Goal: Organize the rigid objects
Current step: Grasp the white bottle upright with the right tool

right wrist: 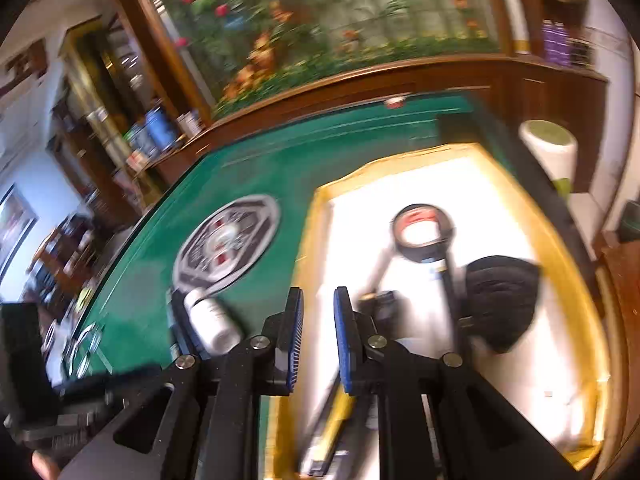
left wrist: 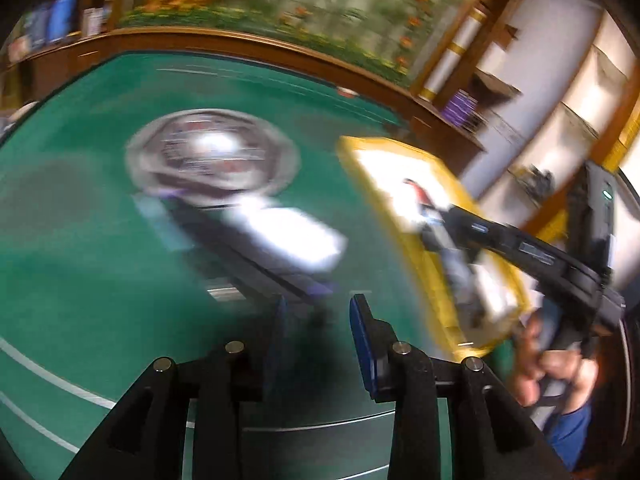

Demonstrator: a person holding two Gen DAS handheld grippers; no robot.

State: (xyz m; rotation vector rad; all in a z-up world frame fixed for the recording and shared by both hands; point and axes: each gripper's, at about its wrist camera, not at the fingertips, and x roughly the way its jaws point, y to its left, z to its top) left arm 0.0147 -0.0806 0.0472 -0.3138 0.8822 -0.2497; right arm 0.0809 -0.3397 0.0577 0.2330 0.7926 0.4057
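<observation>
Nothing here is showing itself clearly enough to be read. The round grey and white emblem [right wrist: 227, 241] printed on the green felt table [right wrist: 280, 152] is carrying red marks and what may be lettering around its ring, but motion blur is smearing it in both wrist views. The white cylindrical plastic bottle [right wrist: 212, 322] lying beside the emblem is bearing a faint grey label whose print is too small and too blurred to make out. The black roll of tape [right wrist: 423, 233] lying in the yellow-rimmed white tray [right wrist: 560, 248] is showing a red patch inside its ring, with no legible letters on it.
</observation>
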